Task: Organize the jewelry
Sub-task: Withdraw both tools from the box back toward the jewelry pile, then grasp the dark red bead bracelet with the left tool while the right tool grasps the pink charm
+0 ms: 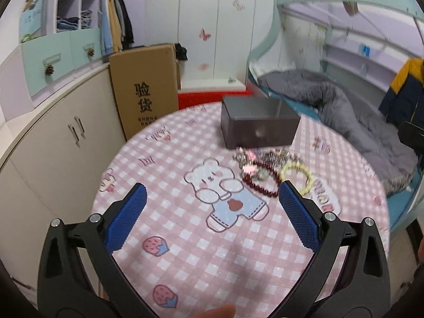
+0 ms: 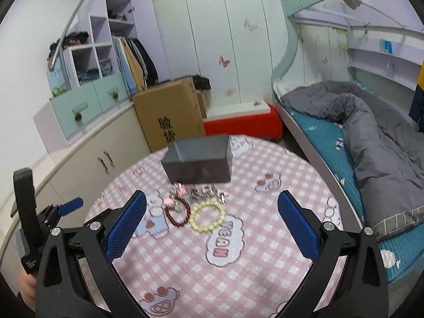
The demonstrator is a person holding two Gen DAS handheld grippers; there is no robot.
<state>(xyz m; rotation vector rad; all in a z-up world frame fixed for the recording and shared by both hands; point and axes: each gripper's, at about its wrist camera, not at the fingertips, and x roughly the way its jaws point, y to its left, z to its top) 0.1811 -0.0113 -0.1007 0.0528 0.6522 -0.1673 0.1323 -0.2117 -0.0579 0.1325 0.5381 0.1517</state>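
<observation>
You have bare table [image 2: 238, 278] along the near edge. Toward the far edge, the jewelry pile [image 2: 196, 206] lies just before the dark box [image 2: 198, 161], blocking passage.

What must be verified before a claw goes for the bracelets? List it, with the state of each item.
1. Left claw open and empty: ok.
2. Right claw open and empty: ok.
3. Dark grey rectangular box open at the top: ok.
4. Pale yellow beaded bracelet lying flat, clear of the box: ok.
5. Dark red beaded bracelet free of the small silver pieces: cannot tell, they overlap and are blurred.
6. Pink checked tablecloth flat under the pile: ok.
</observation>
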